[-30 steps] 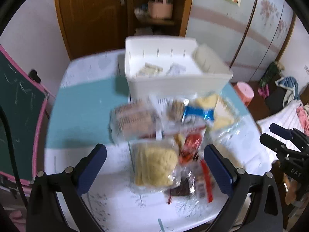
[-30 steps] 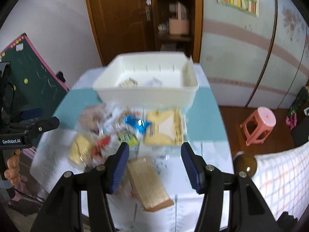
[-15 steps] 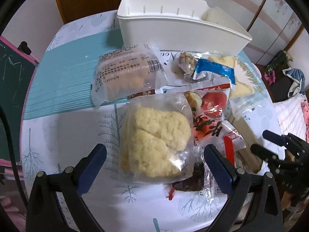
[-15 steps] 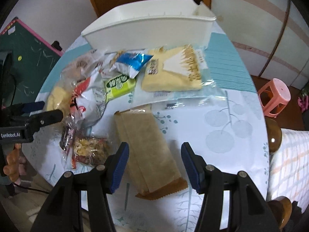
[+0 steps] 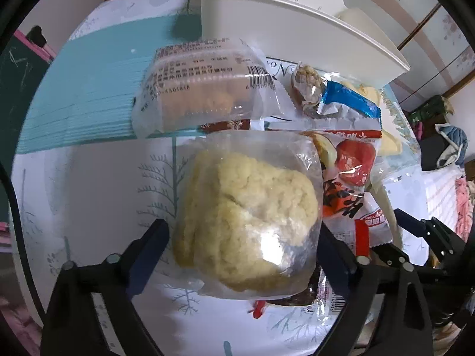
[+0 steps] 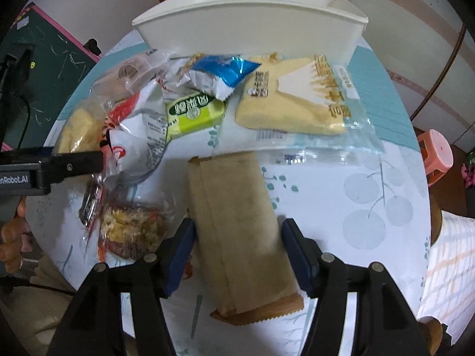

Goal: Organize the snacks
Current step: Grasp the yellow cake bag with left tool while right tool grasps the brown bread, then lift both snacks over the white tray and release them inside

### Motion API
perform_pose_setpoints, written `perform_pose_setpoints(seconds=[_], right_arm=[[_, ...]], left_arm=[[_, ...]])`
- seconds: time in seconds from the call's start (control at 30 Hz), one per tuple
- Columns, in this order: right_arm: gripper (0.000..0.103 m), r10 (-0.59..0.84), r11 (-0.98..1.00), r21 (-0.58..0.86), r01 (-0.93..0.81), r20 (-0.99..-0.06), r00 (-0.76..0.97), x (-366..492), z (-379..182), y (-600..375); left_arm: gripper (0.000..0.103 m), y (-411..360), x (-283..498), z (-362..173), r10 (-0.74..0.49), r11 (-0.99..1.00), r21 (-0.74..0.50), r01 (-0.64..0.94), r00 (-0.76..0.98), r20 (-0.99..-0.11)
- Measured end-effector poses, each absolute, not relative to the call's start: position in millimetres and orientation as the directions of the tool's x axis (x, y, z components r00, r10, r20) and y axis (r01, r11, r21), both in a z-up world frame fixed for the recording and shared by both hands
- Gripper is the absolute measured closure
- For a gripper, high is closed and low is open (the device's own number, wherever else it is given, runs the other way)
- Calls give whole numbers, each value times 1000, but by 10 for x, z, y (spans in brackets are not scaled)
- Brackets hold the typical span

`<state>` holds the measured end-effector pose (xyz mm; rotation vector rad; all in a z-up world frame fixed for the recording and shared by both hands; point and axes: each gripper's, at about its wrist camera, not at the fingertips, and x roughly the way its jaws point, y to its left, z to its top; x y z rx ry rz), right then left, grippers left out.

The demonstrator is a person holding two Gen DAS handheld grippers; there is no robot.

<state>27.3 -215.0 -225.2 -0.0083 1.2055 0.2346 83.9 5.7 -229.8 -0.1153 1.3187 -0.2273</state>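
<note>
The yellow cake bag (image 5: 246,216) lies on the counter (image 5: 89,178) between the left gripper (image 5: 242,246), jaws apart on either side, apparently lined up to pinch it. The brown packet (image 6: 237,225) lies likewise between the right gripper (image 6: 239,246), jaws apart and not yet touching. One white bin (image 6: 249,20) waits behind the pile, probably their destination. About nine loose snacks show in all.

Looked down close over the patterned desk (image 5: 89,178) toward the white plastic bin (image 5: 282,20) (image 6: 252,20), shared by both.
</note>
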Motion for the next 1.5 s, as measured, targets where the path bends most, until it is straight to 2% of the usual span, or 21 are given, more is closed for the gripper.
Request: perform_pose_setpoints(seconds=[0.1, 0.17, 0.2, 0.33, 0.53, 0.9, 1.17, 1.5], right_arm=[[41, 161, 976, 98, -194, -925, 343, 268, -2251, -2120], [42, 152, 977, 88, -194, -926, 346, 280, -2245, -2110], [46, 145, 978, 80, -194, -926, 349, 282, -2245, -2108], [46, 138, 980, 75, -186, -925, 355, 275, -2247, -2104], [47, 152, 984, 106, -147, -924, 351, 248, -2204, -2149], [48, 182, 980, 133, -149, -905, 385, 117, -1977, -2129], [48, 188, 978, 139, -153, -904, 383, 58, -1961, -2103], [48, 190, 978, 141, -156, -908, 374, 54, -1974, -2103]], left_arm=[[21, 87, 838, -2317, -238, 971, -222, 93, 232, -943], [32, 101, 837, -2309, -236, 971, -220, 93, 236, -943], [45, 104, 833, -2303, -230, 972, -213, 95, 241, -943], [50, 139, 813, -2279, -220, 975, -202, 96, 256, -941], [51, 167, 805, -2205, -209, 977, -191, 90, 264, -942], [51, 207, 740, -1812, -267, 963, -243, 112, 322, -909], [50, 273, 753, -1982, -253, 968, -242, 73, 252, -934], [50, 320, 741, -1992, -240, 971, -226, 79, 271, -932]])
